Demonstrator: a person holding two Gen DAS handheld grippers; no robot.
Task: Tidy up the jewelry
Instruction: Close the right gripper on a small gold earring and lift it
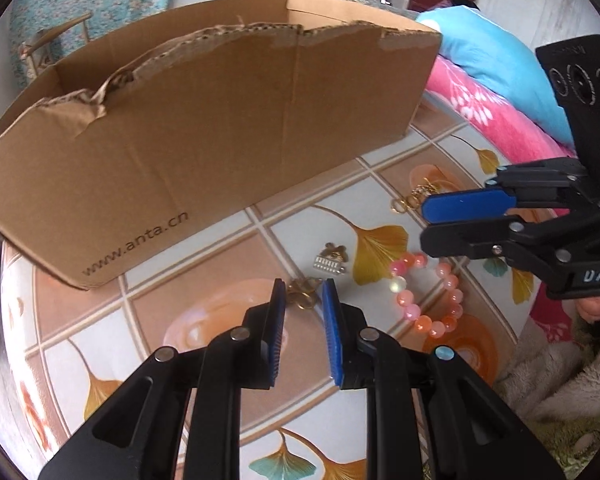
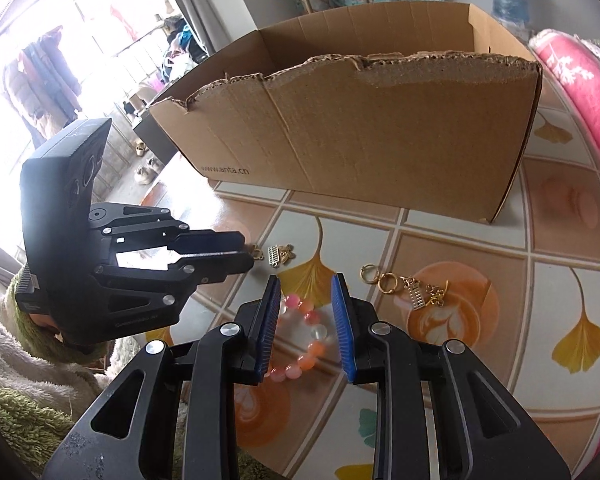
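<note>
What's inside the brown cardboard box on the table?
Only bare inner walls show inside the brown cardboard box; its torn front wall hides the floor, so any contents cannot be seen. The pink bead bracelet and gold charms lie outside, on the table.

Pink bead bracelet point(image 2: 304, 332) flat on tablecloth point(image 2: 480, 240)

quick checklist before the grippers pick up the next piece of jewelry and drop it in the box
1. Left gripper lined up on a piece: ok, a small gold charm shows between its fingertips on the table.
2. Left grip made: cannot tell whether the pads press on the charm.
3. Right gripper free: ok, jaws apart, nothing held; the pink bead bracelet lies on the table beneath it.
4. Cardboard box open on top: ok.
5. Box contents: cannot tell, its near wall hides the inside.
6. Other pieces clear of the grippers: ok, the gold earrings lie apart to one side.
</note>
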